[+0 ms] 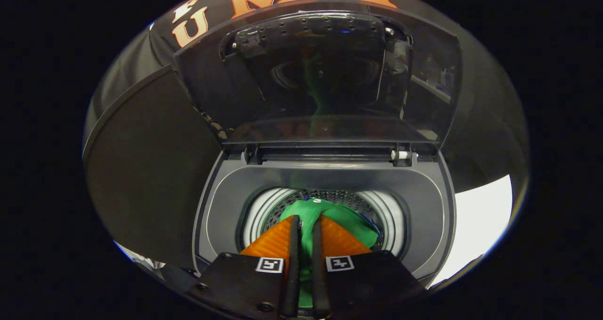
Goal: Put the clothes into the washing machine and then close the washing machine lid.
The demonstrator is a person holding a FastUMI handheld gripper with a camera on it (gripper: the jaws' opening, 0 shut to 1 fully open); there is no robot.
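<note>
The hand-held gripper (pixel 306 221) hangs over the open washing machine (pixel 325 188), its fingers drawn narrow and pinching a fold of the green cloth (pixel 330 216), which hangs down into the drum (pixel 386 211). The lid (pixel 315 75) stands upright at the far side.

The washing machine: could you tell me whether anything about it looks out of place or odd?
Nothing stands out. The lid stands open and upright, the gripper is shut on the green garment over the drum, and the rim looks intact.
</note>
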